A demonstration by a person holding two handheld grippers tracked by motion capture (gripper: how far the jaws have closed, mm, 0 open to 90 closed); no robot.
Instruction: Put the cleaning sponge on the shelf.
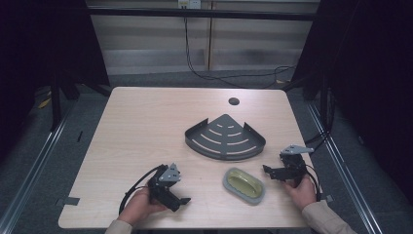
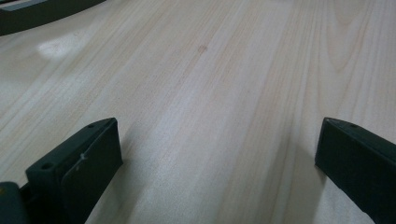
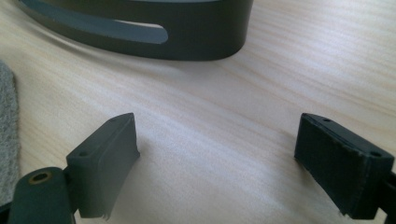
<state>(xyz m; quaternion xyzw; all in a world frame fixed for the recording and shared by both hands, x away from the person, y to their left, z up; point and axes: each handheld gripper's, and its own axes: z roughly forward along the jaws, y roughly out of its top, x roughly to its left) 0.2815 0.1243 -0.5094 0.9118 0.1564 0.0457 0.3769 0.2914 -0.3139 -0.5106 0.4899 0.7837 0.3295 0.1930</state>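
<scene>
We note a pale wooden bench point(image 1: 146, 126) with two claws resting low at its near edge, each in one of the person's hands. The left claw point(image 1: 184, 200) lies at the near left, pointing toward the middle of the bench. In the left gripper view its jaws stand wide apart with bare wood between them; it holds nothing. The right claw point(image 1: 265, 169) sits at the near right, pointing leftward. In the right gripper view its jaws are likewise spread wide over bare wood, with nothing gripped.

Nearest the right claw we find an oval soap dish point(image 1: 244, 185), grey-rimmed with a yellow-green inner tray, lying flat on the bench between the two claws and closer to the right one. It is apart from both. Its grey edge point(image 3: 7, 140) shows at the left margin of the right gripper view.

Just beyond the dish stands a dark fan-shaped corner rack point(image 1: 225, 138) with slotted floor and low walls, its curved side facing the person. Its slotted curved wall point(image 3: 140, 32) lies ahead of the right claw, not touched. A round hole point(image 1: 234, 101) sits in the bench farther back.
</scene>
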